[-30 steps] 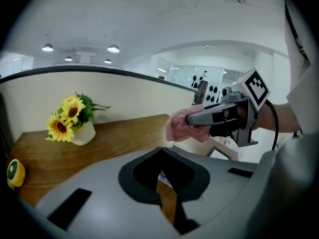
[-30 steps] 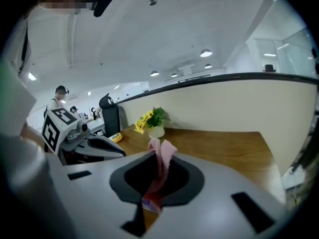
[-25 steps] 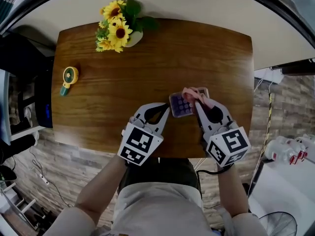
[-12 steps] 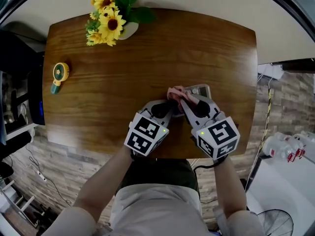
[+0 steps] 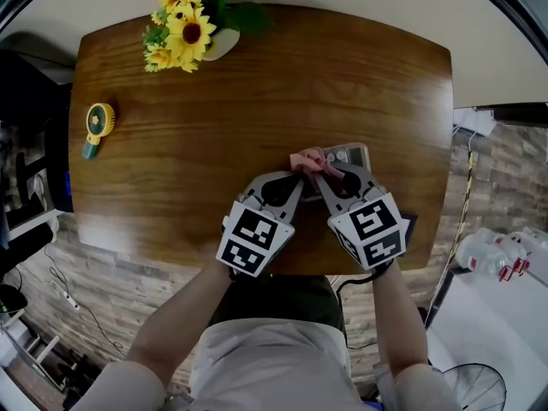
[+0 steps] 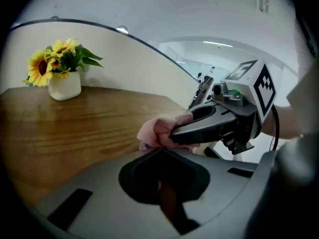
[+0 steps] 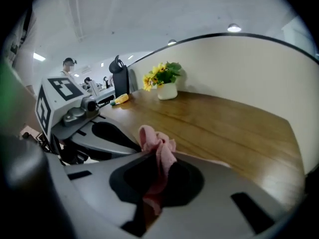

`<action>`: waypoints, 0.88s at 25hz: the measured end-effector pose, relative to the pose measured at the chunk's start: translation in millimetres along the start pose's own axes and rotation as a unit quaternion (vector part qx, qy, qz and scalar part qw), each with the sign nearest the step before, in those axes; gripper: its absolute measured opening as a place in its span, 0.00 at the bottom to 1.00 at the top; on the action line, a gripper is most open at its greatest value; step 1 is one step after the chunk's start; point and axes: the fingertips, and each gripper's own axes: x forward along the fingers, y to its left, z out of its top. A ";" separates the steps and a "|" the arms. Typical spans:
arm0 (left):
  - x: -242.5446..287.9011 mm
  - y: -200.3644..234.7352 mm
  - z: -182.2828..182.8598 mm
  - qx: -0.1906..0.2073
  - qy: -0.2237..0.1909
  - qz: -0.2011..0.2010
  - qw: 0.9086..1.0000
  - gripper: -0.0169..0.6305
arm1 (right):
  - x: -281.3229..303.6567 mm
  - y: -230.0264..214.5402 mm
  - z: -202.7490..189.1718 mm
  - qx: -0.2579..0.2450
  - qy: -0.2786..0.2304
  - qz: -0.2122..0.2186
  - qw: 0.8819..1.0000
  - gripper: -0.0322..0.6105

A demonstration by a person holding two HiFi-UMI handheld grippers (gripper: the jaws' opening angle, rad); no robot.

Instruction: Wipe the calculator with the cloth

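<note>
Two jaws of the right gripper (image 7: 159, 154) clamped the cloth (image 7: 151, 135); the left gripper (image 6: 159, 150) was closed. Only the head view showed the calculator (image 5: 351, 154).

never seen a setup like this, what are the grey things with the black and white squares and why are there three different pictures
There is no robot here. A person stands at a wooden table and holds a hand-worked, two-jaw gripper in each hand. The cubes with square patterns are parts of those grippers.

One picture comes from a camera on the person's head, looking steeply down. The other two come from cameras riding on each gripper, looking along its jaws.

On the table are sunflowers in a white vase, a small yellow fan and a calculator.

The right gripper has its jaws shut on a pink cloth, bunched at the calculator's left end. The left gripper has its jaws closed beside the calculator. Whether they pinch its edge can't be seen.
</note>
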 end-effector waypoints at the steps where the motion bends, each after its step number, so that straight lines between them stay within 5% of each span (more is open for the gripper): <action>1: 0.1 0.0 -0.6 0.002 -0.001 0.001 1.000 0.03 | -2.1 -6.4 -1.9 -0.001 0.003 -0.008 1.000 0.09; 8: 0.2 1.6 -1.5 -0.005 -0.002 -0.004 1.000 0.03 | -34.2 -74.4 -24.0 -0.036 0.052 -0.128 0.990 0.07; 15: 0.7 1.1 -0.2 -0.021 -0.001 -0.005 1.000 0.03 | -74.8 -110.2 -21.8 0.004 0.020 -0.213 0.977 0.08; 19: 0.5 2.8 -1.2 -0.023 0.003 -0.008 1.000 0.03 | -94.0 -92.7 15.8 0.039 -0.069 -0.207 0.975 0.08; 22: 2.1 1.8 -0.2 -0.008 0.007 -0.012 1.000 0.03 | -91.8 -56.4 40.4 0.031 -0.103 -0.153 0.982 0.08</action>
